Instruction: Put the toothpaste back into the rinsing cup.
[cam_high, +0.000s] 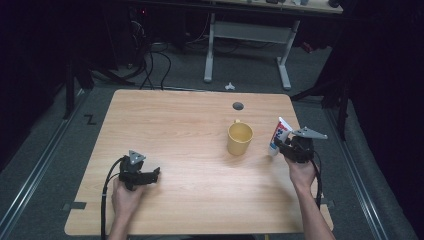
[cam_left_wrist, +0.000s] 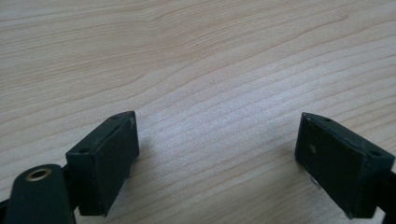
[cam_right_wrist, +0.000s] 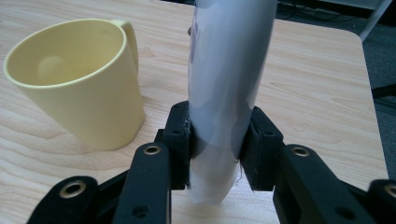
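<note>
A dark room with cables and a white-legged desk frame lies beyond the pale wooden table (cam_high: 175, 130) I work at. My right gripper (cam_high: 289, 145), at the right of the high view, is clamped on a toothpaste tube (cam_high: 279, 135); in the right gripper view the two black pads press into the white tube (cam_right_wrist: 229, 84) from either side, near its lower end, which hangs just above the wood. The tube's long axis runs up out of my jaws, tilted a little toward the upper left of the high view, its printed end uppermost. Which end carries the cap I cannot quite tell, since the close view is blurred.

Just to the left of the tube stands the yellow mug (cam_high: 239, 138), upright, mouth open, handle toward the far edge. In the right gripper view the mug (cam_right_wrist: 79, 88) fills the left half, near the tube but not touching it. I judge that the coming move turns on this: the mug's mouth lies leftward of my grip.

My left gripper (cam_high: 145, 177) rests low at the lower left, jaws spread wide over bare wood, well apart from both things.
</note>
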